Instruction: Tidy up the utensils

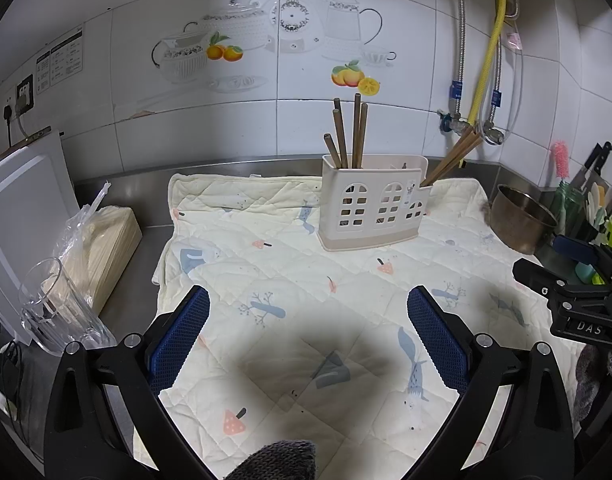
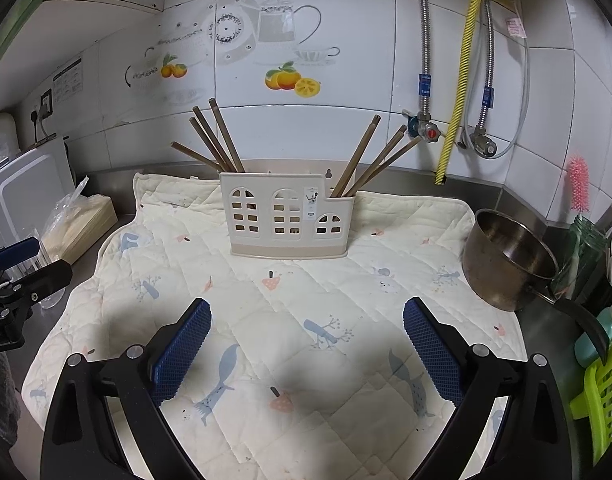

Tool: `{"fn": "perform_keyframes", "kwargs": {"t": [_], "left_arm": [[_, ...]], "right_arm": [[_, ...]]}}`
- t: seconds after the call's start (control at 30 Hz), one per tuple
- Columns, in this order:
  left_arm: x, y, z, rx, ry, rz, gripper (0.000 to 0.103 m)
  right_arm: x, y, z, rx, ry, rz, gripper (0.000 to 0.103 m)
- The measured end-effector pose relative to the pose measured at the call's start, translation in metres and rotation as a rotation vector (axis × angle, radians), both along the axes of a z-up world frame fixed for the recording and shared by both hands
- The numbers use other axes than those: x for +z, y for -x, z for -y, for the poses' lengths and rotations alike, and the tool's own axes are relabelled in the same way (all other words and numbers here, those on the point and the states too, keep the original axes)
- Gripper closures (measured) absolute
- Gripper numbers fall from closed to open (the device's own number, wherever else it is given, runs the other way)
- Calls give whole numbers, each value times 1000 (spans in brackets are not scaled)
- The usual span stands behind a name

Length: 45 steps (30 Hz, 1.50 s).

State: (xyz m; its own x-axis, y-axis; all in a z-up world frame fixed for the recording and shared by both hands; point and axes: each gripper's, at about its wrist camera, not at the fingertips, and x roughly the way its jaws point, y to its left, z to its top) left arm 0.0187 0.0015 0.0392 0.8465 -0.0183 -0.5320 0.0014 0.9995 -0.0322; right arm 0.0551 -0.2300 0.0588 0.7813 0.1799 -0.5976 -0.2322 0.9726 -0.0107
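A cream house-shaped utensil holder (image 1: 372, 204) (image 2: 286, 216) stands upright at the back of a quilted cloth (image 1: 306, 280) (image 2: 290, 300). Several brown chopsticks (image 1: 348, 136) (image 2: 214, 136) stand in its left compartment, and more chopsticks (image 1: 452, 156) (image 2: 374, 156) lean out of its right compartment. My left gripper (image 1: 308, 320) is open and empty, low over the cloth in front of the holder. My right gripper (image 2: 306, 336) is open and empty too, also in front of the holder. Each gripper shows at the edge of the other's view.
A steel saucepan (image 2: 506, 256) (image 1: 520, 220) sits at the cloth's right edge. A green rack (image 2: 602, 392) and jars with a pink brush (image 2: 578, 184) stand far right. A clear glass (image 1: 54, 308), a bagged box (image 1: 102, 244) and a white board (image 1: 22, 208) stand left.
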Motion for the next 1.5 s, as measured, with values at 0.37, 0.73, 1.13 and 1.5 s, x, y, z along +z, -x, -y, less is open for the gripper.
{"fn": "perform_keyframes", "kwargs": {"t": [0.37, 0.73, 1.13, 1.5], "left_arm": [[1, 0, 0, 0, 0, 1, 5], [-1, -1, 0, 5, 4, -3, 5], [-3, -1, -2, 10, 14, -4, 5], [-4, 0, -4, 14, 21, -3, 5]], "right_arm": [[1, 0, -1, 2, 0, 0, 9], [1, -1, -4, 8, 1, -3, 9], [-1, -1, -7, 10, 10, -5, 9], [-4, -1, -10, 15, 16, -12, 9]]}}
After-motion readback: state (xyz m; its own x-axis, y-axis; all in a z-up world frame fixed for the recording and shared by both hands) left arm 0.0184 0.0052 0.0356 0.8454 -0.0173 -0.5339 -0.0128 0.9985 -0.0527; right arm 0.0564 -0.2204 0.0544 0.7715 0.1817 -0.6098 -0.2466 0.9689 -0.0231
